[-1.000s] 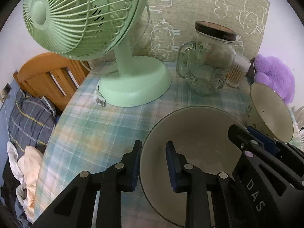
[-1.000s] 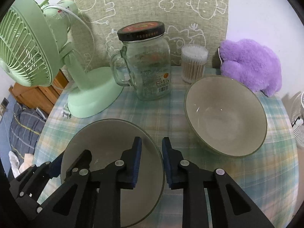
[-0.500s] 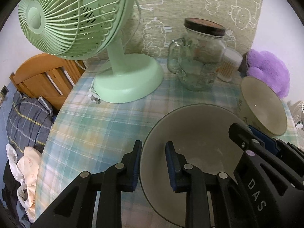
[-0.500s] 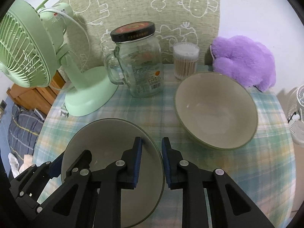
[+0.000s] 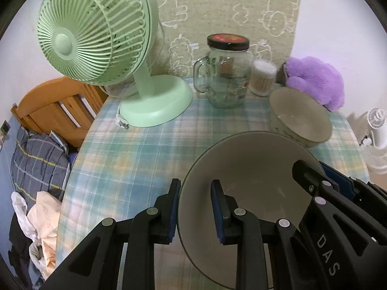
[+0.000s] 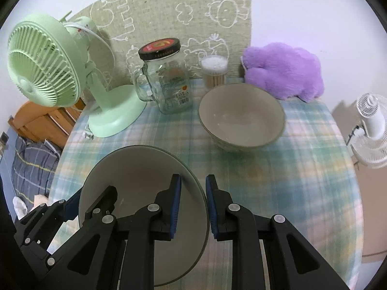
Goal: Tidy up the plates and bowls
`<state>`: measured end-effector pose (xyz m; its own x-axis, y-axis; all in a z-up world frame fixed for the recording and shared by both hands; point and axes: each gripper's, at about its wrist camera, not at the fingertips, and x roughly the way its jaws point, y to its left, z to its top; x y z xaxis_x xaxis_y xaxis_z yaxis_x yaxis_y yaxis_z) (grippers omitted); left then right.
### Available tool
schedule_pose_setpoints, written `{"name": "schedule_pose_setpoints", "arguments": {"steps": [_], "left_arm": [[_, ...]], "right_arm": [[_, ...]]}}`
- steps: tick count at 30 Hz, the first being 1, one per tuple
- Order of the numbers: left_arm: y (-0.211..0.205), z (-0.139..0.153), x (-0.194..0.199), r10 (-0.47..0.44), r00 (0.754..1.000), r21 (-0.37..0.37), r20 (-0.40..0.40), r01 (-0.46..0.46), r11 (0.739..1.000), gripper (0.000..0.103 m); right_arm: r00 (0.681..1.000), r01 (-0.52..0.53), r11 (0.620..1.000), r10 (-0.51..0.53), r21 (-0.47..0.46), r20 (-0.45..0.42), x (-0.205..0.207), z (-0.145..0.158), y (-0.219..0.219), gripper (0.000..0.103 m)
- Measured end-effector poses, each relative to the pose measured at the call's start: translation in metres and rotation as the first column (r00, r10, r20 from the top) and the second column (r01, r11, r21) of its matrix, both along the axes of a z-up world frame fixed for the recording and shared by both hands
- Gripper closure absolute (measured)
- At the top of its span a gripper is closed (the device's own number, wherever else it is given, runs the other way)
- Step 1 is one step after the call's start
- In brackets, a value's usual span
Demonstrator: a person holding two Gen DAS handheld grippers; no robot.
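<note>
Lifted off the checked tablecloth (image 6: 278,188) since a second ago: wide grey ceramic bowl (image 5: 251,169), rim pinched narrowly by left gripper (image 5: 195,211) and right gripper (image 6: 193,207), now closer to stacking into second grey bowl (image 6: 241,118) near the table's far edge.

A round desk under a pale green-and-blue plaid cloth (image 6: 278,176) stands against a white wall (image 6: 302,12) hung with a beige woven mat with white doodles (image 6: 169,12). Off its left edge are an orange wooden slatted bedframe (image 5: 55,111) and blue checked bedding (image 5: 38,162); off its right edge, a white floor fan (image 6: 370,130).
</note>
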<state>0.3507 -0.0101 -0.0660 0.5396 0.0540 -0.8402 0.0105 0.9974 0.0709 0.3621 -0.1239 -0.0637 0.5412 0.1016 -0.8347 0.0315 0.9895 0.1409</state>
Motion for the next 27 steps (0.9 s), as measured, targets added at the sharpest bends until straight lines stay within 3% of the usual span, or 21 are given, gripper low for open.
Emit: {"name": "schedule_pose_setpoints", "arguments": {"steps": [11,27], "left_arm": [[0.005,0.038,-0.049,-0.060,0.998,-0.037,0.030,0.061,0.997,0.080],[0.016,0.057,-0.135,-0.170,0.985,-0.092,0.028,0.172,0.981,0.080]], "right_arm": [[0.998,0.058,0.998,-0.057,-0.032,0.037,-0.058,0.045,0.005,0.078],[0.994,0.101,0.991,-0.096,-0.088,0.052,-0.157,0.074,0.018,0.078]]}}
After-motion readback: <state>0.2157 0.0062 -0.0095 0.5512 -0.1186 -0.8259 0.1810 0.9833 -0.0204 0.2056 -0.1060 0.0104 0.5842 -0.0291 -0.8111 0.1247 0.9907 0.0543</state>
